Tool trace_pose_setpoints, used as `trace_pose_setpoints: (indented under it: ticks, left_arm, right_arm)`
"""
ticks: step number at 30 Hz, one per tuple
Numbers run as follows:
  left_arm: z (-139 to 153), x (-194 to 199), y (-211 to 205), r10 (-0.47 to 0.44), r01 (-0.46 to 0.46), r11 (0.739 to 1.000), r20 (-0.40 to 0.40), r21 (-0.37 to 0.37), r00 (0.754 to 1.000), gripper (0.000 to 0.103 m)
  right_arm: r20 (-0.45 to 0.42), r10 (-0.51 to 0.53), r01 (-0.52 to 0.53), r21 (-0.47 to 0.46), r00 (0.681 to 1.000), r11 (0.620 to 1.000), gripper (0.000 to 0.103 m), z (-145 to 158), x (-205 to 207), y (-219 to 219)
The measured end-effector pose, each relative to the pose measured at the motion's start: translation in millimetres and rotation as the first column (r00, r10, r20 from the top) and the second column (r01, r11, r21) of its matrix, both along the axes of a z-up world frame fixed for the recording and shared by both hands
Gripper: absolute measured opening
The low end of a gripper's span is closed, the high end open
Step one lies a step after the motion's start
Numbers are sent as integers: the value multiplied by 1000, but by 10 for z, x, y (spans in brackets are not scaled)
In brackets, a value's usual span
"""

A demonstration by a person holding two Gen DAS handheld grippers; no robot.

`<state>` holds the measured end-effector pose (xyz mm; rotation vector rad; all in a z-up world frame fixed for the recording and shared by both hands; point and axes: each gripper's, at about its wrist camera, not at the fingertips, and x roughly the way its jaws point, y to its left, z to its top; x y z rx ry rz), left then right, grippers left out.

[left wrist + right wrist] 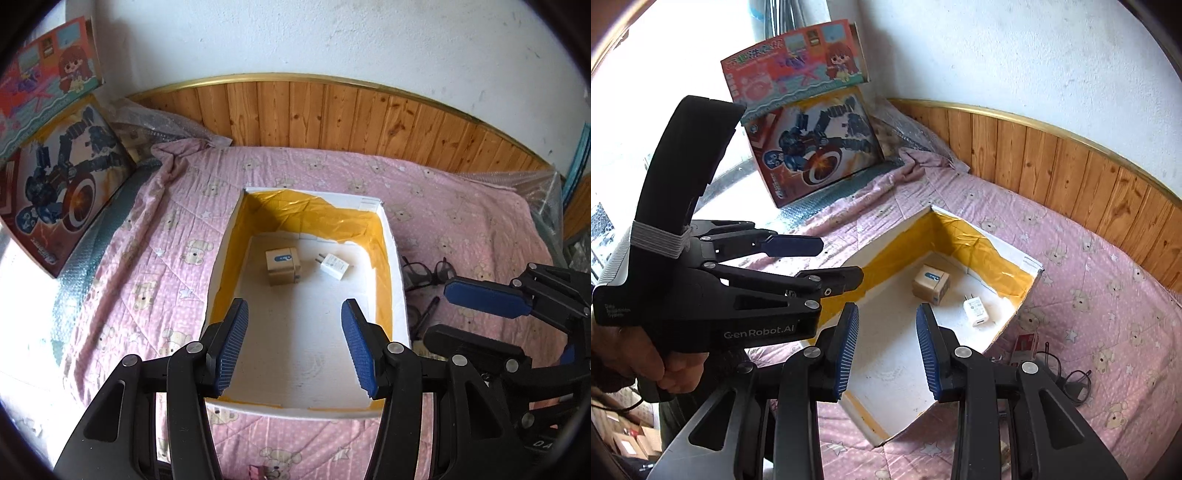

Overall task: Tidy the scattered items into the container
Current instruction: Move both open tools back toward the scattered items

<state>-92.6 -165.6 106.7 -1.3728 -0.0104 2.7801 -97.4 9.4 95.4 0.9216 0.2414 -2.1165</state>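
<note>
Your left gripper [293,343] hangs over the near end of the white container [395,258] with its fingers wide apart and nothing between them. Your right gripper [887,347] is also empty, its fingers parted less widely. In the right wrist view, the left gripper's body reads "GenRobot.AI".

The container sits on the pink bear-print bedspread [155,258], lined with yellow tape. Inside, near its far end, lie a small tan box [282,266] with a blue-and-white label too small to read, and just right of it a white charger plug [333,266].

On the bedspread right of the container lie black eyeglasses [428,273] and a small red box [1026,345]; their writing is illegible.
</note>
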Motion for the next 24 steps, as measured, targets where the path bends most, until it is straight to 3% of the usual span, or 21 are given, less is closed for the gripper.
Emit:
trace_pose_setpoints:
  ticks: [5, 11, 15, 20, 24]
  left_arm:
    - [71, 395, 25, -1, 0, 1000, -48, -13, 999, 56]
    - [202, 846, 177, -20, 15, 999, -134, -34, 991, 56]
    - [179, 1071, 312, -38, 35, 999, -148, -24, 988, 56]
    - [83, 1237, 415, -19, 27, 998, -152, 51, 988, 56]
    - [-40, 1289, 585, -34, 43, 997, -139, 64, 990, 56]
  right_arm:
    - [-88, 30, -36, -67, 996, 997, 34, 85, 369, 192]
    - [-122, 57, -75, -148, 991, 986, 35, 117, 701, 455]
    - [-154, 75, -101, -164, 985, 981, 35, 51, 931, 629]
    - [-149, 85, -112, -182, 985, 977, 35, -94, 1120, 849]
    - [-98, 59, -80, -226, 993, 971, 37, -249, 1159, 1057]
